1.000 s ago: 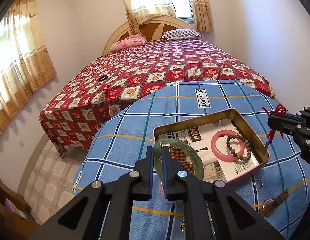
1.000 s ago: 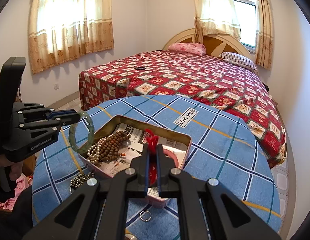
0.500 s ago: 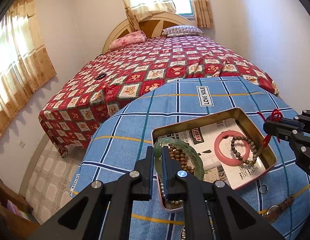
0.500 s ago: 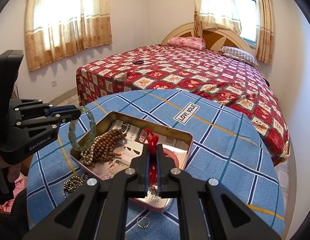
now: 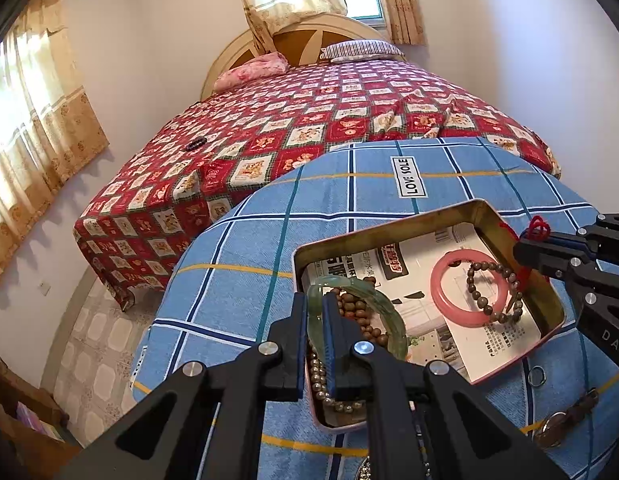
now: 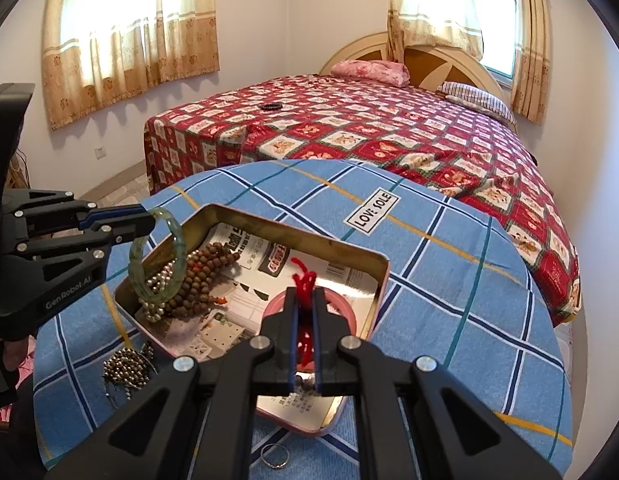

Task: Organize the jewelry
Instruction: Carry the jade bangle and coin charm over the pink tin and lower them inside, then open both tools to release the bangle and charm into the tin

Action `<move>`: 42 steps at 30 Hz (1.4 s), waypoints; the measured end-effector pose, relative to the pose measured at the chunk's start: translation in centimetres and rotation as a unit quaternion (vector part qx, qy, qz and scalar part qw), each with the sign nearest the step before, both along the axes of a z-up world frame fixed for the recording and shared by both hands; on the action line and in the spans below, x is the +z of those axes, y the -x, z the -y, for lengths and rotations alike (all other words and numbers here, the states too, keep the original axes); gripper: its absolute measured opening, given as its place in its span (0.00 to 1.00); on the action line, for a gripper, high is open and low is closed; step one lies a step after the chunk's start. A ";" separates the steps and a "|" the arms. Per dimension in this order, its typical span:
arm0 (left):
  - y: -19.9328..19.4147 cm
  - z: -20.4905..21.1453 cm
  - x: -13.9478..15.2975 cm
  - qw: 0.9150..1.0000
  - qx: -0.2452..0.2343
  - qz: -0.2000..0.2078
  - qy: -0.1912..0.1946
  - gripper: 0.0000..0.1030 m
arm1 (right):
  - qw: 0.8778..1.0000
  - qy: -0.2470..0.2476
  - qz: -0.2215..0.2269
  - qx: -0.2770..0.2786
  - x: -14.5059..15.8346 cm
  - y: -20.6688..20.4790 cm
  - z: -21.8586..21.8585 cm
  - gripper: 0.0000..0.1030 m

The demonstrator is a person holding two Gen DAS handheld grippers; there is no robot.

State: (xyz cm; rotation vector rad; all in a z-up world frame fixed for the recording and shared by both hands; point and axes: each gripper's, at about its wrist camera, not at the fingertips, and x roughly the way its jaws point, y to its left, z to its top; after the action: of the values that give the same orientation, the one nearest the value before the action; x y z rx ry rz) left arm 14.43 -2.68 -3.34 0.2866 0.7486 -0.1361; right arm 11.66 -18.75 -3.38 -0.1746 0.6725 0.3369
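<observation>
Over the last second both grippers have advanced over the tin [image 5: 389, 228], so both drops are likely close. The left gripper [image 5: 314, 312] is clamped on the green bangle [image 5: 383, 308]; the right gripper [image 6: 304, 312] is clamped on the red cord [image 6: 303, 280]. Ahead of both, the tin holds brown beads [image 6: 201, 280], a pink bangle [image 5: 449, 280] and a bead bracelet [image 5: 493, 292].

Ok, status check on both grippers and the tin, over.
Left gripper shut on green bangle, held over tin. Right gripper shut on red cord, above pink bangle. Loose ring and bead chain lie outside tin; nothing blocking.
</observation>
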 end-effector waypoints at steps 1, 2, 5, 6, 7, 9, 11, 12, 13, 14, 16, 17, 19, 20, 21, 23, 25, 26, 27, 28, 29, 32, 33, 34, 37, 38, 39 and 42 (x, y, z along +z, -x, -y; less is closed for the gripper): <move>0.0 0.0 -0.1 1.000 0.000 -0.001 0.000 0.07 | 1.000 0.001 0.000 0.000 -0.1 0.0 -0.1 0.08; -0.1 0.0 -0.2 1.000 0.000 -0.003 -0.001 0.07 | 1.000 0.002 -0.001 -0.001 -0.1 -0.1 -0.1 0.08; -0.1 0.0 -0.4 1.000 0.000 -0.005 -0.002 0.07 | 1.000 0.004 -0.003 -0.004 -0.3 -0.3 -0.1 0.08; -0.1 0.1 -0.5 1.000 0.000 -0.005 -0.002 0.07 | 1.000 0.004 -0.003 -0.005 -0.4 -0.4 -0.1 0.08; -0.2 0.1 -0.6 1.000 0.000 -0.006 -0.002 0.07 | 1.000 0.004 -0.004 -0.006 -0.5 -0.5 -0.1 0.08; -0.2 0.2 -0.8 1.000 -0.002 -0.007 -0.003 0.07 | 1.000 0.004 -0.005 -0.008 -0.6 -0.6 -0.1 0.08; -0.2 0.3 -0.9 1.000 -0.002 -0.009 -0.003 0.07 | 1.000 0.005 -0.006 -0.009 -0.7 -0.7 -0.1 0.08; -0.3 0.3 -1.0 1.000 -0.002 -0.010 -0.003 0.07 | 1.000 0.006 -0.007 -0.010 -0.8 -0.8 -0.2 0.08; -0.3 0.3 -1.1 1.000 -0.002 -0.011 -0.004 0.07 | 1.000 0.006 -0.008 -0.010 -0.9 -0.9 -0.2 0.08; -0.3 0.4 -1.2 1.000 -0.002 -0.011 -0.004 0.07 | 1.000 0.007 -0.009 -0.010 -1.0 -0.9 -0.2 0.08; -0.4 0.3 -1.4 1.000 -0.002 -0.014 -0.005 0.07 | 1.000 0.010 -0.011 -0.011 -1.2 -1.0 -0.3 0.08; -0.4 0.3 -1.5 1.000 -0.002 -0.015 -0.005 0.07 | 1.000 0.011 -0.011 -0.011 -1.3 -1.1 -0.4 0.08; -0.5 0.3 -1.6 1.000 -0.002 -0.016 -0.005 0.07 | 1.000 0.014 -0.012 -0.012 -1.4 -1.2 -0.4 0.08; -0.5 0.3 -1.7 1.000 -0.003 -0.017 -0.005 0.07 | 1.000 0.015 -0.013 -0.012 -1.4 -1.2 -0.5 0.08; -0.5 0.3 -1.7 1.000 -0.003 -0.017 -0.006 0.07 | 1.000 0.016 -0.013 -0.012 -1.5 -1.3 -0.5 0.08; -0.5 0.3 -1.8 1.000 -0.004 -0.019 -0.006 0.07 | 1.000 0.019 -0.014 -0.013 -1.6 -1.4 -0.5 0.08; -0.6 0.3 -1.9 1.000 -0.004 -0.020 -0.007 0.07 | 0.999 0.024 -0.017 -0.014 -1.8 -1.6 -0.6 0.08; -0.6 0.3 -1.9 1.000 -0.004 -0.021 -0.007 0.07 | 0.999 0.025 -0.018 -0.014 -1.9 -1.7 -0.6 0.08; -0.6 0.2 -2.0 1.000 -0.004 -0.022 -0.007 0.07 | 0.999 0.027 -0.019 -0.015 -2.0 -1.7 -0.6 0.08; -0.7 0.2 -2.0 1.000 -0.004 -0.023 -0.007 0.07 | 0.999 0.029 -0.019 -0.015 -2.1 -1.8 -0.7 0.08; -0.7 0.2 -2.1 1.000 -0.003 -0.023 -0.007 0.07 | 0.999 0.030 -0.020 -0.015 -2.2 -1.9 -0.7 0.08; -0.7 0.2 -2.2 1.000 -0.002 -0.025 -0.007 0.07 | 0.999 0.033 -0.020 -0.016 -2.2 -2.0 -0.8 0.09; -0.7 0.2 -2.1 1.000 -0.001 -0.023 -0.007 0.07 | 0.999 0.033 -0.020 -0.017 -2.3 -2.0 -0.8 0.09; -0.7 0.2 -2.1 1.000 -0.001 -0.022 -0.006 0.07 | 0.999 0.033 -0.019 -0.017 -2.3 -2.0 -0.8 0.09; -0.6 0.2 -2.0 1.000 -0.002 -0.025 -0.003 0.08 | 0.999 0.030 -0.022 -0.017 -2.3 -2.1 -0.7 0.10; -0.6 0.2 -1.9 1.000 -0.004 -0.025 -0.001 0.08 | 0.999 0.029 -0.024 -0.017 -2.4 -2.1 -0.7 0.12; -0.5 0.3 -1.8 1.000 -0.003 -0.024 -0.003 0.09 | 0.999 0.028 -0.024 -0.018 -2.4 -2.1 -0.7 0.18; -0.3 0.2 -1.4 1.000 0.012 -0.015 -0.016 0.20 | 0.999 0.025 -0.019 -0.024 -2.2 -1.9 -0.4 0.54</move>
State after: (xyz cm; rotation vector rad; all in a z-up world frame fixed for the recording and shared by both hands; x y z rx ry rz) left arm 14.73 -2.92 -4.73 0.3063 0.7840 -0.1049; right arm 13.55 -18.31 -5.62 -0.1998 0.7227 0.2787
